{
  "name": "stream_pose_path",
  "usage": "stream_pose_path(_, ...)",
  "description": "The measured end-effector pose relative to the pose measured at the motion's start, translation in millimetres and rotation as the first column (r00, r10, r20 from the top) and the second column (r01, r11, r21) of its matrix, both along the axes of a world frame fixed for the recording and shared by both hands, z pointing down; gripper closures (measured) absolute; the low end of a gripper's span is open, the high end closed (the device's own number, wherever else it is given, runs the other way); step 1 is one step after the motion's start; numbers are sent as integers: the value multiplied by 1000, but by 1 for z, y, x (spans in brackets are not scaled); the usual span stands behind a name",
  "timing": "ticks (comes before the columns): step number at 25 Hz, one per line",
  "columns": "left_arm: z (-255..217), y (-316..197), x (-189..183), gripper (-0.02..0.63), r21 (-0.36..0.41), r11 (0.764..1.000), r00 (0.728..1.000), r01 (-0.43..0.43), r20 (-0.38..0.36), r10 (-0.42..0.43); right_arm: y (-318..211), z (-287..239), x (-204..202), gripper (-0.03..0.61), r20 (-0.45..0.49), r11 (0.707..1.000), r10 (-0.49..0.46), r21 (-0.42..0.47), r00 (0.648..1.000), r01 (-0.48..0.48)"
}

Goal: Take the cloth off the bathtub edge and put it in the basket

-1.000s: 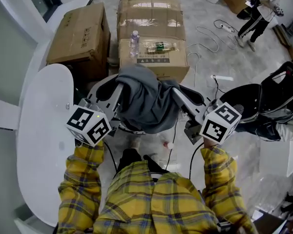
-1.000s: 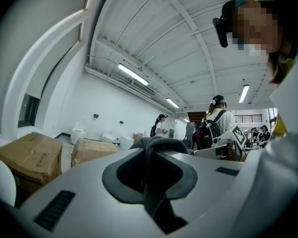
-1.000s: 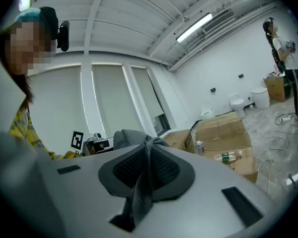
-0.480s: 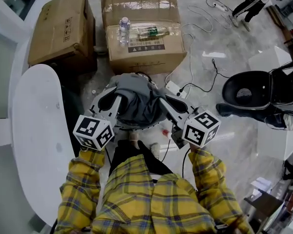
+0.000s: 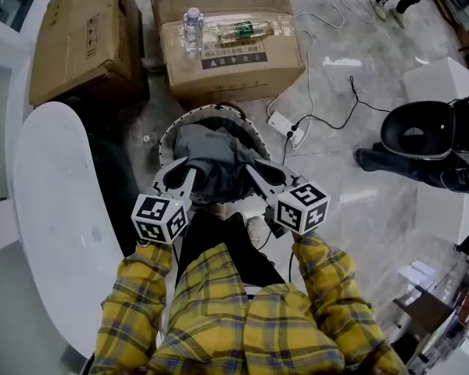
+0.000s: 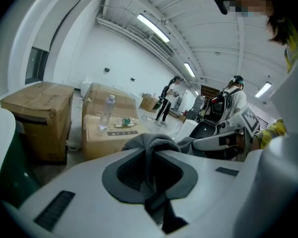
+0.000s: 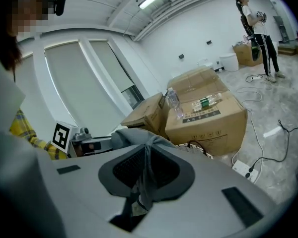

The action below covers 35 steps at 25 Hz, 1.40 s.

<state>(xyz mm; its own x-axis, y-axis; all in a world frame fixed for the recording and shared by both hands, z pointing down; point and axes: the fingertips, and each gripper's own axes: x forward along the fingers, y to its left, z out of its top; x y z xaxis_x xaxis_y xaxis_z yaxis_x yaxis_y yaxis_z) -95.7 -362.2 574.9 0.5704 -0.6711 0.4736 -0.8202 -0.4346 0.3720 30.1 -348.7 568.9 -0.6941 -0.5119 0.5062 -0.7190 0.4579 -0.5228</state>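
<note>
A grey cloth (image 5: 211, 162) hangs bunched between my two grippers, low over the round white wire basket (image 5: 189, 121) on the floor. My left gripper (image 5: 189, 172) is shut on the cloth's left side; a fold of the cloth (image 6: 150, 155) runs down between its jaws. On the other side, my right gripper (image 5: 250, 170) is shut on the cloth (image 7: 145, 175), which is pinched between its jaws. The white bathtub edge (image 5: 51, 209) runs along the left of the head view, bare of cloth.
Two cardboard boxes (image 5: 227, 33) (image 5: 82, 37) stand behind the basket, with bottles (image 5: 191, 26) on the nearer one. A power strip and cables (image 5: 285, 123) lie on the floor to the right. A black chair (image 5: 430, 139) sits at far right. People stand far off (image 6: 166, 103).
Both grippers have lowered the cloth from above the basket down into its opening. The head view has shifted, so boxes and basket sit higher in frame.
</note>
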Motion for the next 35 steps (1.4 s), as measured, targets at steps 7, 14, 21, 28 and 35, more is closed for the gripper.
stream_pose_path(7, 67, 21, -14, 571, -147, 989, 999, -5, 48, 12, 7, 60, -4, 522, -60, 995, 19, -96, 998, -25)
stream_pose_path(14, 122, 38, -22, 569, -295, 955, 991, -13, 120, 51, 12, 101, -5, 522, -141, 992, -18, -126, 990, 0)
stream_pose_path(21, 131, 36, -32, 546, -292, 954, 979, 63, 204, -2, 17, 115, 0, 516, -218, 992, -20, -123, 976, -7)
stream_pose_path(28, 116, 28, -21, 552, -287, 955, 987, 82, 158, -37, 24, 111, -4, 520, -207, 990, -41, -144, 977, 12)
stream_pose_path(35, 89, 27, -19, 572, -251, 959, 985, 132, 145, -97, 21, 89, -1, 531, -202, 995, -25, -102, 979, 4)
